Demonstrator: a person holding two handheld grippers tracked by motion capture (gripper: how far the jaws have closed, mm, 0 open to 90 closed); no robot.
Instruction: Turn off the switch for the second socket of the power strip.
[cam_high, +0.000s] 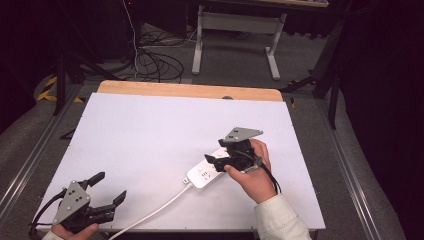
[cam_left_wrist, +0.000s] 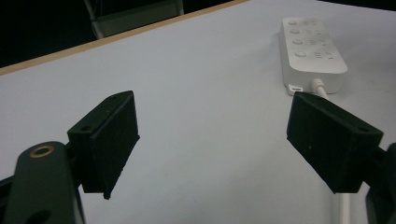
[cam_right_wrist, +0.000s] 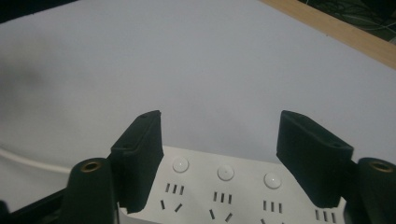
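The right claw (cam_high: 216, 159) hangs over the white power strip (cam_high: 207, 172), jaws spread apart with nothing between them. In the right gripper view they stand to either side of the strip's top face, above a row of round buttons (cam_right_wrist: 225, 172) and socket slots; whether they touch the strip I cannot tell. The person's right hand (cam_high: 252, 172) grips the tool, a pale sleeve (cam_high: 280, 220) behind it.

The power strip lies flat on the desk (cam_high: 150, 130), right of the middle and towards the near edge, set at a slant. Its white cord (cam_high: 150, 215) runs off towards the near edge.

The left claw (cam_high: 111, 186) sits well apart at the near left corner, jaws wide and empty, just above the white surface. In the left gripper view the strip lies beyond them. A wooden strip (cam_high: 190, 91) edges the far side of the desk.
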